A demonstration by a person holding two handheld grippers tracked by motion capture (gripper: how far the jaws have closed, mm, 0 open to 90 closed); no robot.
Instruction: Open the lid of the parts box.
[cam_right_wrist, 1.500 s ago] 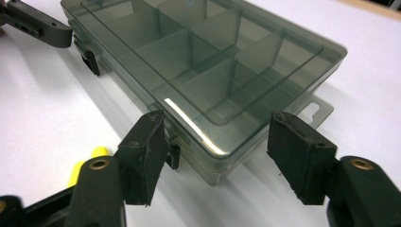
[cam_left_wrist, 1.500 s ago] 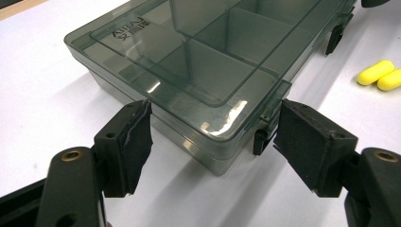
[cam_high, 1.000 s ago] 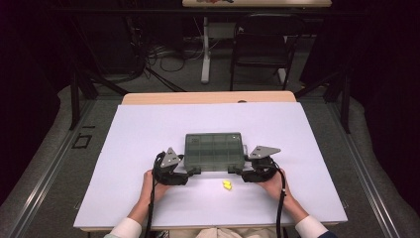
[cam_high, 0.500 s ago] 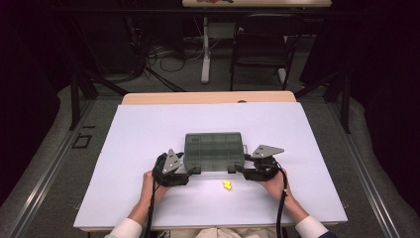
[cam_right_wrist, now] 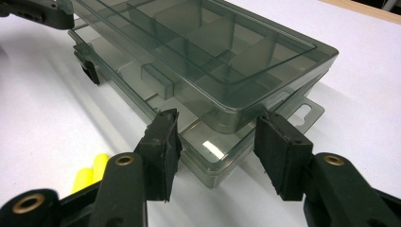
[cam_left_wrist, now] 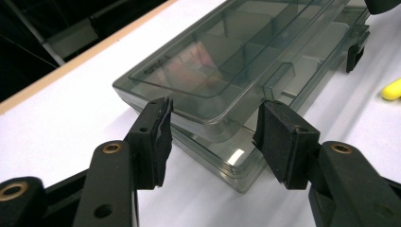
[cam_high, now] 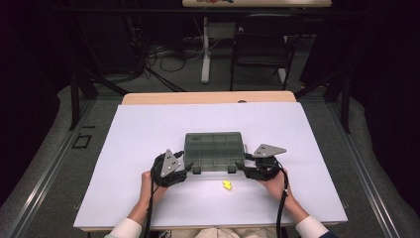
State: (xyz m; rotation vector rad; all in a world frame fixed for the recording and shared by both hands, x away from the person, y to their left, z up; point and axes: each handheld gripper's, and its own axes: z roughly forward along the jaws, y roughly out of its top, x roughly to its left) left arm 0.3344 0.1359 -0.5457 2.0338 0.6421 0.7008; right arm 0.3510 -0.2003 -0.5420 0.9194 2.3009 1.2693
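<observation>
Work looks barely begun: the smoky transparent plastic compartment box (cam_high: 214, 151) lies closed near the white table's (cam_high: 148, 124) front edge, left gripper (cam_left_wrist: 213, 137) and right gripper (cam_right_wrist: 217, 142) spread unclenched at its near corners, latches unopened.

White bench (cam_high: 148, 129) w/ wood far edge; 2 small yellow pieces (cam_high: 227, 185) near front. Dark folding chair (cam_high: 260, 49) + cables (cam_high: 163, 52) on floor behind.
</observation>
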